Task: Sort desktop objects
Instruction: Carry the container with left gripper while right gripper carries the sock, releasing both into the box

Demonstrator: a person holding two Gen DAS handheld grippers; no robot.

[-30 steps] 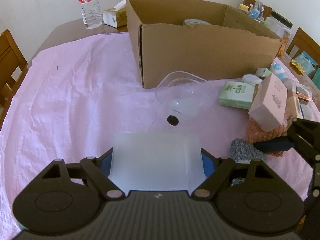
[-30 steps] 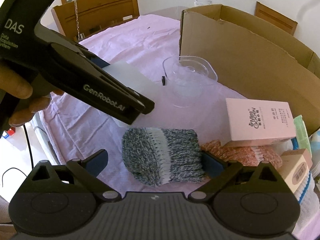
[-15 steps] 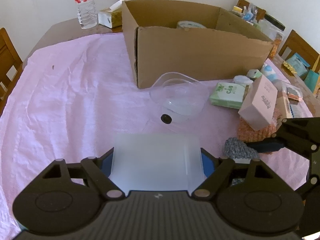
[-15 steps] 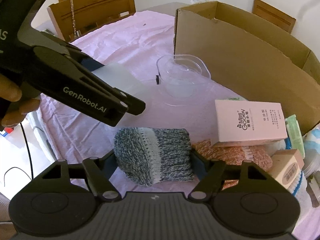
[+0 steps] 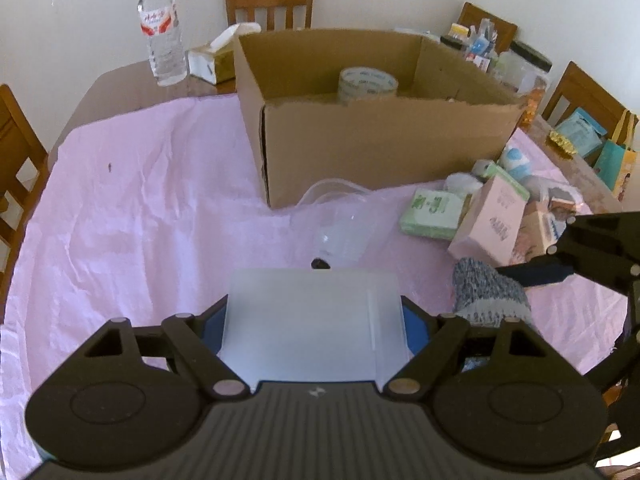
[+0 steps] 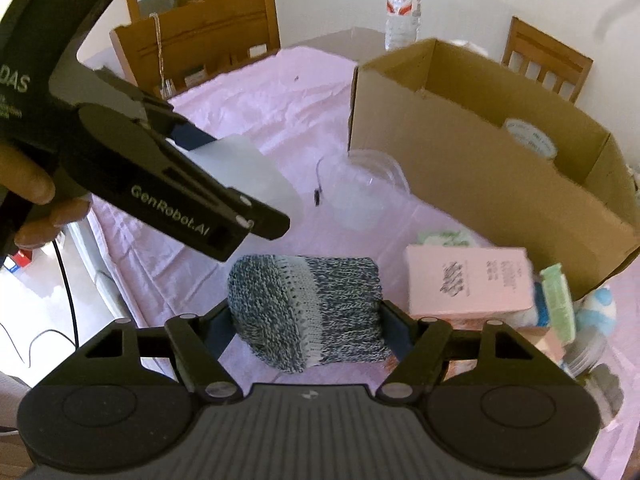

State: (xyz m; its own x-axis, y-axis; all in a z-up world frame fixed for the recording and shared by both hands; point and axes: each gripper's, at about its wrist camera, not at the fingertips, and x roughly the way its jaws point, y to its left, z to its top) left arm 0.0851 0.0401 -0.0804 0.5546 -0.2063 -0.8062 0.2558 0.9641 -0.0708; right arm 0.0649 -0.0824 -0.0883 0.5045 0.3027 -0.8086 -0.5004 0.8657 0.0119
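The left gripper (image 5: 314,316) is matte black plastic with blue pads on the inner faces of its fingers (image 5: 212,322). Each finger hangs on angled linkage bars with triangular cut-outs, pinned by silver round-headed screws. Behind them sit two round black housings and a ribbed dark grey centre plate bearing a small white mark. The right gripper (image 6: 308,316) has the same build. The left unit's side carries white lettering, "GenRobot.AI" and "DAS". A bare hand (image 6: 34,200) grips its handle.
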